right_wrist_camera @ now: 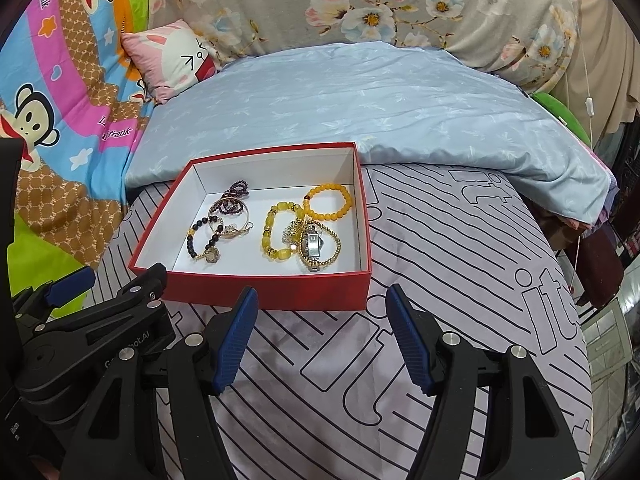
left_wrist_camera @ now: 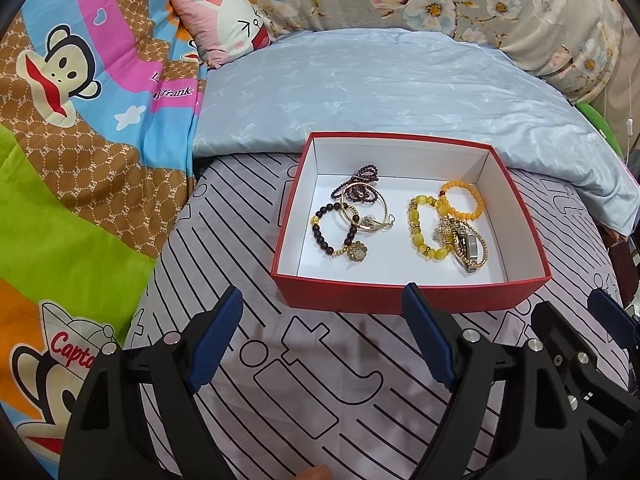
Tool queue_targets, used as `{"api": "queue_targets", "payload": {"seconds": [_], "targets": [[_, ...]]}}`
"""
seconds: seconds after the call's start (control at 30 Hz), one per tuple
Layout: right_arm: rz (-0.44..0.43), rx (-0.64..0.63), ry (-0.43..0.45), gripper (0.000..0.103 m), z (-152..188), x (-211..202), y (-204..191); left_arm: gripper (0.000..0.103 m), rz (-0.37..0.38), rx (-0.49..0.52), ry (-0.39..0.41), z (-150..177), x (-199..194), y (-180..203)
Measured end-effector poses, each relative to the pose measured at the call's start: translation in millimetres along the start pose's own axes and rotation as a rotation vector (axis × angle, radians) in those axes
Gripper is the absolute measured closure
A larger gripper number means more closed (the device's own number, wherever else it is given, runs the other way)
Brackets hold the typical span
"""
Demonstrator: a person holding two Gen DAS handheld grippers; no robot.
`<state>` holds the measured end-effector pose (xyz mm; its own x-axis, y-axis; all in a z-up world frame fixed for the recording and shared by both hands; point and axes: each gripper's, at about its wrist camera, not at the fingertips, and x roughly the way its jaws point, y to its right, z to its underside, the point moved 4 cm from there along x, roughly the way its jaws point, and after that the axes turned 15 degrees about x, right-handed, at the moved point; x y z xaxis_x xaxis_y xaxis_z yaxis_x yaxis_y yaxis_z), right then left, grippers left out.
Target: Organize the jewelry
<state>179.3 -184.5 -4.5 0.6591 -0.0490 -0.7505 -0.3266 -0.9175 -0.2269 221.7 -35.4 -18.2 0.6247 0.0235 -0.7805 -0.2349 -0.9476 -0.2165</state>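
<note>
Closest to us, our left gripper (left_wrist_camera: 322, 336) hangs low over the striped grey sheet (left_wrist_camera: 248, 264), jaws spread wide with nothing between them, and our right gripper (right_wrist_camera: 322, 332) sits alongside it, jaws just as wide and just as empty. Just beyond both sets of tips stands the red box (right_wrist_camera: 264, 290), lidless, white inside, and all the jewelry we can see lies in it in two loose clusters: on the left a dark bead bracelet (left_wrist_camera: 326, 232) tangled with a gold bangle (left_wrist_camera: 370, 210) and a purple bead strand (left_wrist_camera: 360, 180), on the right a yellow bead bracelet (right_wrist_camera: 276, 232), an orange bead bracelet (right_wrist_camera: 330, 202) and a small watch (right_wrist_camera: 313, 250) resting inside a gold bead chain. That picture fits pieces dropped in and waiting to be sorted as well as pieces already gathered and put away, so we judge no further. Any pick here, we reckon, wants one bead string pinched where it lies clear of its neighbours and lifted slowly, since the overlapping loops could drag each other along. The box rests on a bed, a soft footing, so we would press gently. Farther back lies a pale blue quilt (left_wrist_camera: 380, 92), a cartoon monkey blanket (left_wrist_camera: 88, 112) to the left, a pink rabbit cushion (left_wrist_camera: 228, 24), and a floral cover (right_wrist_camera: 400, 4) across the rear.
</note>
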Motion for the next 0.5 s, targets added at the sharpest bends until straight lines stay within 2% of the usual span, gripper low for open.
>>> {"api": "queue_targets", "payload": {"seconds": [0.5], "targets": [[0.000,-0.004,-0.002,0.038,0.9,1.0,-4.2,0.024,-0.008,0.002,-0.005,1.6,-0.2,-2.5]]}}
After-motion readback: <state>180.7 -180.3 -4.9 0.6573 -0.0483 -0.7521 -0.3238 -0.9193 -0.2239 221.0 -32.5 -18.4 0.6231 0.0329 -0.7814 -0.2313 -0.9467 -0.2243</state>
